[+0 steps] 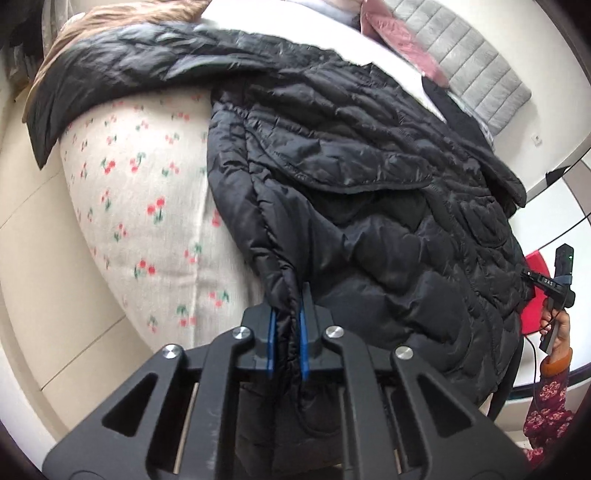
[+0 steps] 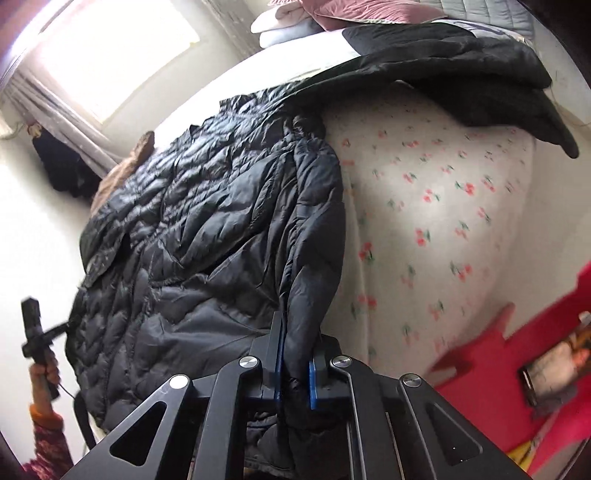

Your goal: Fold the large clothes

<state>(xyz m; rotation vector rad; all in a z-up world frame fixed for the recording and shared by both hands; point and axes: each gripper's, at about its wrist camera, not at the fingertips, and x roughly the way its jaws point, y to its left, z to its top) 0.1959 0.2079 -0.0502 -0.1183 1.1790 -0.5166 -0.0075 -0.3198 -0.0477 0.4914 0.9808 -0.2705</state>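
A large black quilted puffer jacket (image 1: 369,192) lies spread over a bed with a white cherry-print sheet (image 1: 140,206). My left gripper (image 1: 287,314) is shut on the jacket's edge, with fabric pinched between the blue pads (image 1: 303,332). In the right wrist view the same jacket (image 2: 207,236) hangs over the bed's side. My right gripper (image 2: 295,343) is shut on another edge of it, with a fold bulging between the fingers. The right gripper also shows in the left wrist view (image 1: 532,280), and the left gripper shows in the right wrist view (image 2: 64,326), both at the jacket's border.
One sleeve (image 1: 110,66) reaches left across the bed over a brown cloth (image 1: 122,18). Pink and grey quilts (image 1: 476,62) lie at the bed's far end. A second dark garment (image 2: 480,81) lies on the sheet (image 2: 443,206). Red foam mats (image 2: 517,369) cover the floor. A bright window (image 2: 110,55) is behind.
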